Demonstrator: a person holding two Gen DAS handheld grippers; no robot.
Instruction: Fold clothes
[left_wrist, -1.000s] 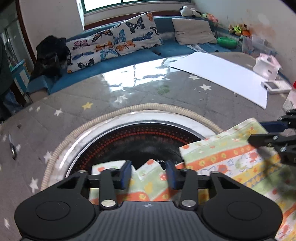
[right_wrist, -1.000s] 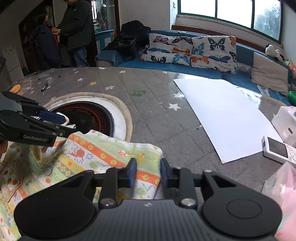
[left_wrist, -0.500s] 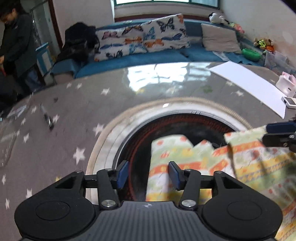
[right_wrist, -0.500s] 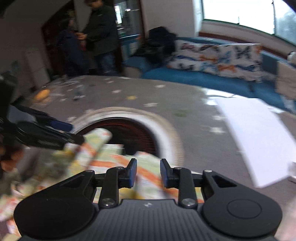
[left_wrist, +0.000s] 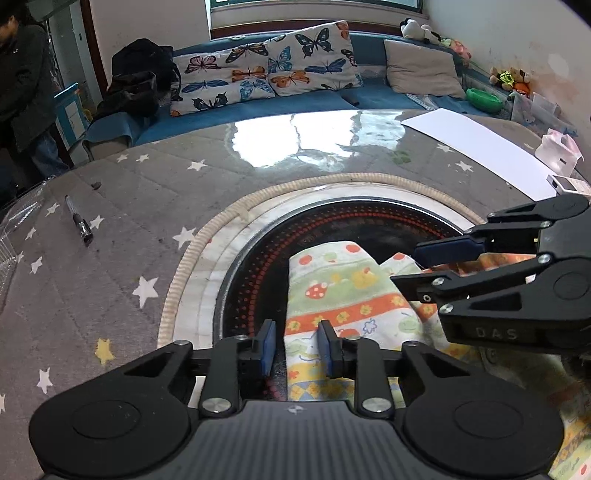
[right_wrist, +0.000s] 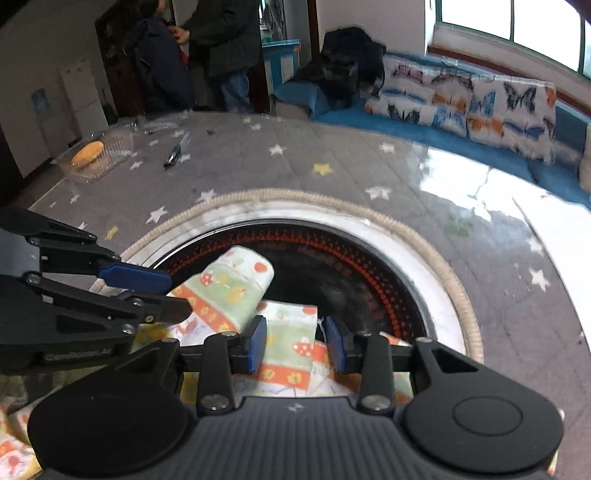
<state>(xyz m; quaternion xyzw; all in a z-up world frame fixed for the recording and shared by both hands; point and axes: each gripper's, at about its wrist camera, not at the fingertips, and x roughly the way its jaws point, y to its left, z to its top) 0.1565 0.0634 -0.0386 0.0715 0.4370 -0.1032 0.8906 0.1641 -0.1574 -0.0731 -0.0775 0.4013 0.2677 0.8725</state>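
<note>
Your left gripper (left_wrist: 296, 349) is closing, its jaws astride the cloth's (left_wrist: 343, 295) folded edge without yet pinching it. Your right gripper (right_wrist: 295, 341) is opening over another fold. The cloth lies across the table's black round inset (left_wrist: 369, 221).
</note>
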